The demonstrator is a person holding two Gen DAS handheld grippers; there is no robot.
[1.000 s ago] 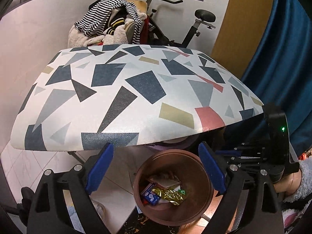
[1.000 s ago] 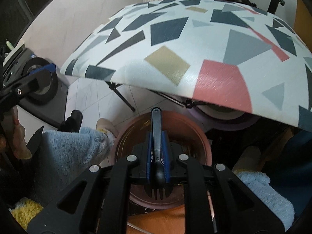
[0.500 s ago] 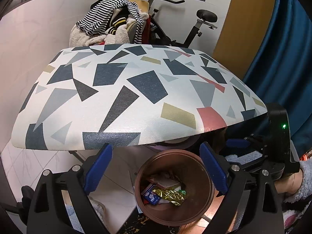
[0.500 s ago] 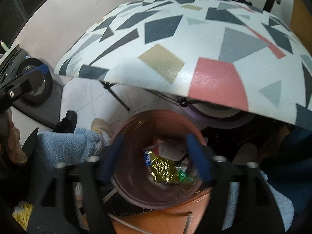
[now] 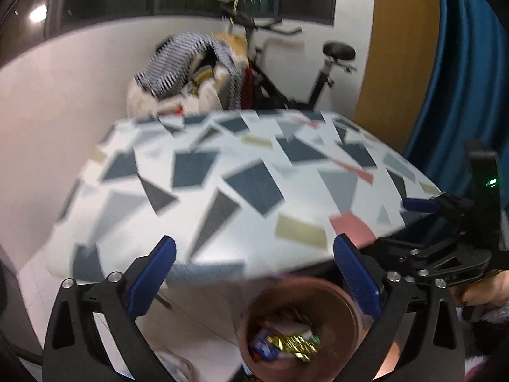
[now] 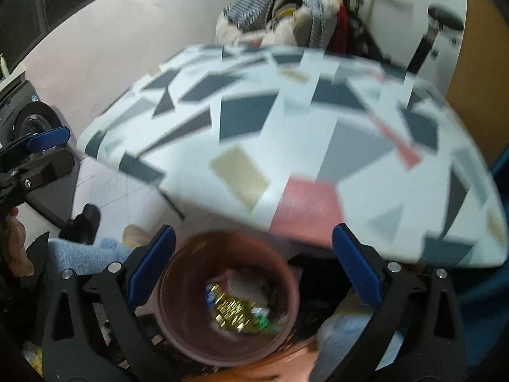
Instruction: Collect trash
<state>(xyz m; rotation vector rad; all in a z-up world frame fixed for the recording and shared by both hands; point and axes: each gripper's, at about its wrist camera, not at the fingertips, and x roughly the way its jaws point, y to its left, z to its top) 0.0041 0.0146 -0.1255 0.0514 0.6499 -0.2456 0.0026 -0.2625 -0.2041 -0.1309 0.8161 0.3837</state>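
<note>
Both grippers, the left gripper [image 5: 254, 275] and the right gripper [image 6: 253, 265], hung above the brown bin [image 6: 227, 302] with jaws opening wide and nothing between them. Wrappers [image 6: 235, 310] lay in the bin's bottom, below the patterned table [image 6: 286, 146]. Lifting carelessly risked knocking a gripper against the overhanging table edge

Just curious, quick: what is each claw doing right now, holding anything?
Left claw: opening wide, holding nothing.
Right claw: opening wide, holding nothing, above the bin.
</note>
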